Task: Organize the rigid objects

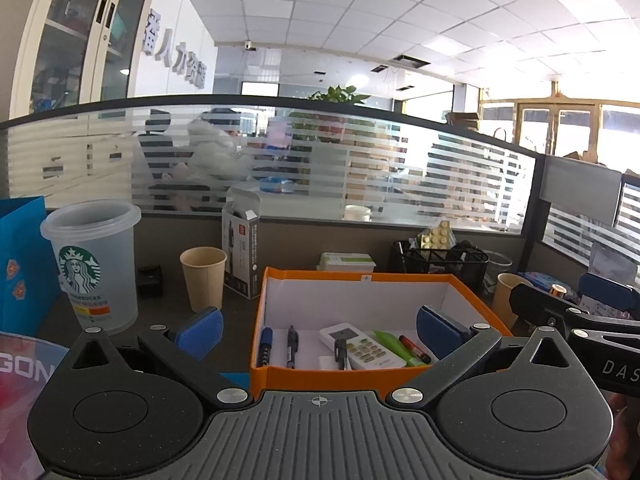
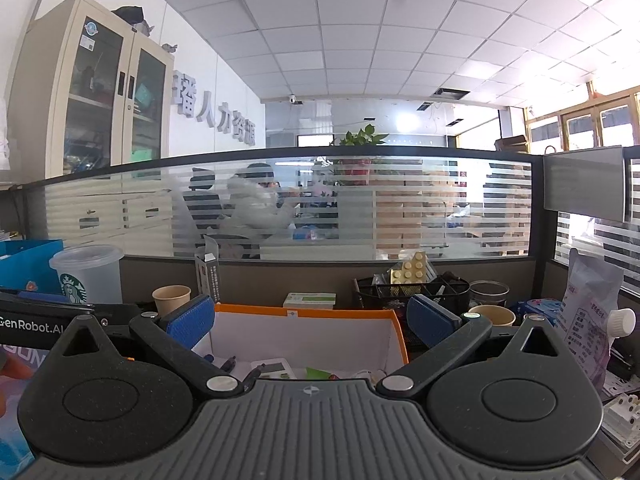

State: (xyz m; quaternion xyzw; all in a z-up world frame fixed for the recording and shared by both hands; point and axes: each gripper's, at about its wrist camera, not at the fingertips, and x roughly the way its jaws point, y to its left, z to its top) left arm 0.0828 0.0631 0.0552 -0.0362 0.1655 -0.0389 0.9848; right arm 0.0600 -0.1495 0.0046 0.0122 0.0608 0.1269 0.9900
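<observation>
Orange-walled box (image 1: pixel 276 372) sat at lower centre of the left view, holding pens (image 1: pixel 291 345), a white remote (image 1: pixel 362 345) and a green tube (image 1: pixel 394 345): light, stiff, probably slick, best pinched mid-body. Left gripper (image 1: pixel 318 326) and right gripper (image 2: pixel 306 318) had jaws spread, empty.

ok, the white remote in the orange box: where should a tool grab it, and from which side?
Take the white remote across its narrow width near the middle, coming straight down from above. It lies flat on the floor of the orange box, with a black pen resting on it and a green tube close alongside, so a side approach looks blocked.
</observation>
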